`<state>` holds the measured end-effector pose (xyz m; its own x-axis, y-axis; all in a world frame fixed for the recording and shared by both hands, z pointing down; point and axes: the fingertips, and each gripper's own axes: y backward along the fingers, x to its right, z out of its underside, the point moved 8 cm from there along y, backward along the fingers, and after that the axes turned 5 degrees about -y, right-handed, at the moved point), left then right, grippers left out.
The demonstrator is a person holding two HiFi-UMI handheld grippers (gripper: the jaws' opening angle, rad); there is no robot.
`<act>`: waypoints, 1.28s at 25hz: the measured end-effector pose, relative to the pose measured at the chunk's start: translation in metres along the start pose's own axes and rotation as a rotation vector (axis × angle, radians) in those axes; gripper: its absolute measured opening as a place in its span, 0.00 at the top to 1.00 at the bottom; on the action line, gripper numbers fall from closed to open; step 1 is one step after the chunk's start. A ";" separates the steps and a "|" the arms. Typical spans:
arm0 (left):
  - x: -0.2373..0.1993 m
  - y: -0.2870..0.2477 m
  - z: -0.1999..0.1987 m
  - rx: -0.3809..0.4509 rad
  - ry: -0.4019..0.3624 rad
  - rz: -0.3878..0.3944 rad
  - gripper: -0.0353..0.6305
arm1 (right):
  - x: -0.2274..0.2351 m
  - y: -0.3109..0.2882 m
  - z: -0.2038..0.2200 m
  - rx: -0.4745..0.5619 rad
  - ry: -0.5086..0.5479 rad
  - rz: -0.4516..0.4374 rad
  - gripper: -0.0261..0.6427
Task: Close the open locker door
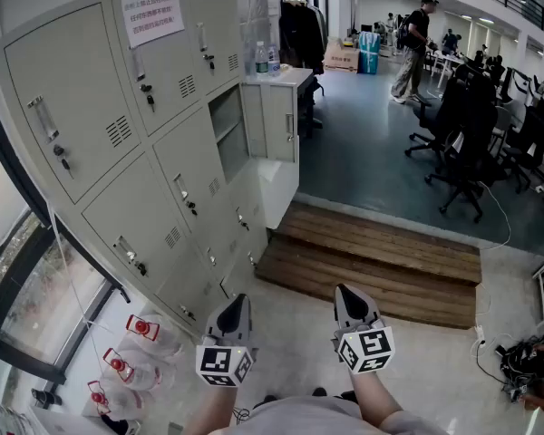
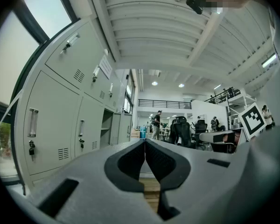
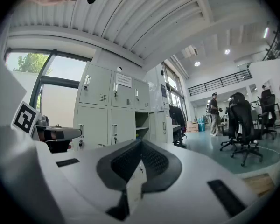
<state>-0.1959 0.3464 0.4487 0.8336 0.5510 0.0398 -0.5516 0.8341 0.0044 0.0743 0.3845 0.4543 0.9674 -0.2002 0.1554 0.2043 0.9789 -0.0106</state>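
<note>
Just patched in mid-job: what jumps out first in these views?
The bank of grey lockers fills the left of the head view, and one door in its far column stands open, showing a shelf inside. Low in the middle, the left claw and right claw are both shut and empty, well short of that door. Past a wooden step lies an office with black chairs.

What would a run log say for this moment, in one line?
left hand-held gripper: shut, empty | right hand-held gripper: shut, empty | locker door: open, untouched, well ahead of both
</note>
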 end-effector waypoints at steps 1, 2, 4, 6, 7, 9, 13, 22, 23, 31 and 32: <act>0.002 0.000 0.000 0.000 0.000 -0.001 0.93 | 0.001 0.001 0.000 0.001 0.001 0.002 0.94; 0.004 0.000 -0.001 0.001 0.000 -0.002 0.93 | 0.002 0.002 0.000 0.002 0.003 0.003 0.94; 0.007 0.000 -0.002 0.003 -0.002 -0.003 0.93 | 0.004 0.004 -0.001 0.004 0.008 0.003 0.94; 0.010 0.000 -0.002 0.004 -0.003 -0.006 0.93 | 0.006 0.005 -0.002 0.005 0.011 0.000 0.94; 0.011 -0.001 -0.002 0.004 -0.004 -0.008 0.93 | 0.007 0.006 -0.003 0.006 0.012 -0.001 0.94; 0.014 -0.001 -0.002 0.004 -0.005 -0.011 0.93 | 0.009 0.007 -0.003 0.004 0.011 -0.004 0.94; 0.021 -0.004 -0.003 0.000 -0.009 -0.020 0.93 | 0.018 0.009 -0.003 0.001 0.006 -0.007 0.94; 0.051 -0.026 -0.005 0.002 -0.019 -0.054 0.93 | 0.060 0.012 -0.005 -0.007 -0.020 -0.018 0.94; 0.056 -0.030 -0.005 0.003 -0.021 -0.060 0.93 | 0.066 0.012 -0.006 -0.008 -0.021 -0.025 0.94; 0.077 -0.059 -0.005 0.010 -0.026 -0.077 0.93 | 0.103 -0.002 -0.006 -0.011 -0.024 -0.044 0.94; 0.076 -0.064 -0.004 0.010 -0.028 -0.078 0.93 | 0.105 -0.006 -0.006 -0.012 -0.021 -0.045 0.94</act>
<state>-0.0970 0.3347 0.4473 0.8727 0.4837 0.0669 -0.4858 0.8738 0.0188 0.1761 0.3574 0.4644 0.9538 -0.2427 0.1769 0.2492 0.9684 -0.0146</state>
